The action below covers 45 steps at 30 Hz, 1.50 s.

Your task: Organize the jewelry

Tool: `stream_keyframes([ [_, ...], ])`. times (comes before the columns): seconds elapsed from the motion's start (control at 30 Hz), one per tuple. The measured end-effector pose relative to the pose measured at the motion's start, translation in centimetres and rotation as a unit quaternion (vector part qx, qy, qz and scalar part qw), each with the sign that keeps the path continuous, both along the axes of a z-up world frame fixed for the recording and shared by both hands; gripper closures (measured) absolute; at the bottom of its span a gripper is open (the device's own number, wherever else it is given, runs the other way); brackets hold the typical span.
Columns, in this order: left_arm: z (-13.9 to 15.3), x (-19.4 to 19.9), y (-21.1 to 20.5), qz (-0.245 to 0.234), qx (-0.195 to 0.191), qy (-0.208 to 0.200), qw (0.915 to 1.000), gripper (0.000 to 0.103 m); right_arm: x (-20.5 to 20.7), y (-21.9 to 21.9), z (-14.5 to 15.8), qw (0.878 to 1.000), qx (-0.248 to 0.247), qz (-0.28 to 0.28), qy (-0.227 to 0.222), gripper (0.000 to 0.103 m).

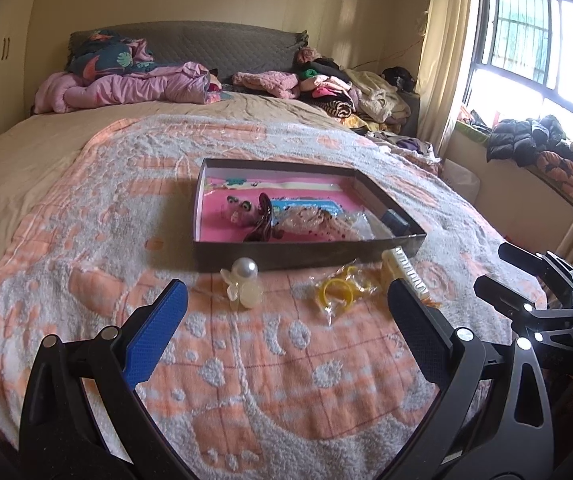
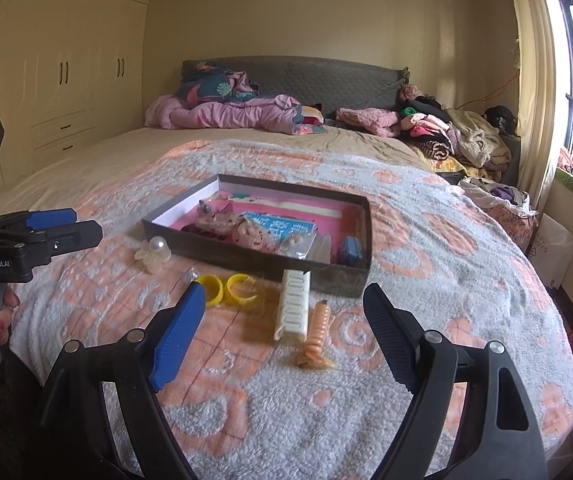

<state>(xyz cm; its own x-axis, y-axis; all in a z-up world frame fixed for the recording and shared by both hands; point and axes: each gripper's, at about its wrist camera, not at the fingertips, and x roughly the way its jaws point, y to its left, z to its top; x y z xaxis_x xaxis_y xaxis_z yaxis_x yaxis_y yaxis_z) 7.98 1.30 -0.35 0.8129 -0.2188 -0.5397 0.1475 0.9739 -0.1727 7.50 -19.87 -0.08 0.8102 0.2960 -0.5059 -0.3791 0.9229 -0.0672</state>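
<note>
Both the left gripper (image 1: 286,304) and the right gripper (image 2: 282,312) stood wide, empty; yellow rings (image 2: 224,288) and the white comb (image 2: 294,306) lay beyond the right fingertips.

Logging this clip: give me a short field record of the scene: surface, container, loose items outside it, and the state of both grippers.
surface: patterned orange-and-grey blanket on a bed
container: shallow dark box, open, already holding several packets and small pieces
loose items: pearl hair clip; yellow rings in clear wrap; white comb-like clip; orange spiral hair tie, all on the blanket in front of the box
left gripper: jaws open, holding nothing
right gripper: jaws open, holding nothing
</note>
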Motion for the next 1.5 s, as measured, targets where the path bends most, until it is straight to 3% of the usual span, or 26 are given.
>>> stream_keyframes([
  [0.47, -2.3, 0.4, 1.6, 0.025, 0.002, 0.027, 0.9993, 0.011, 1.6, 1.0, -2.3, 0.999, -0.005, 0.014, 0.035, 0.025],
  [0.9, -4.8, 3.4, 2.6, 0.030, -0.003, 0.057, 0.9979, 0.011, 6.1, 1.9, -5.7, 0.996, -0.026, 0.011, 0.088, 0.060],
  [1.2, -5.7, 6.1, 1.8, 0.017, -0.004, 0.064, 0.9978, 0.012, 8.8, 1.9, -6.7, 0.994, -0.040, 0.003, 0.100, 0.069],
  [1.33, -6.0, 7.3, 1.7, 0.014, -0.006, 0.070, 0.9974, 0.024, 9.9, 2.3, -7.1, 0.993, -0.043, 0.003, 0.108, 0.074],
  [1.5, -6.5, 8.7, 1.5, 0.011, -0.007, 0.080, 0.9967, 0.029, 10.7, 2.8, -7.4, 0.992, -0.045, 0.008, 0.115, 0.076],
])
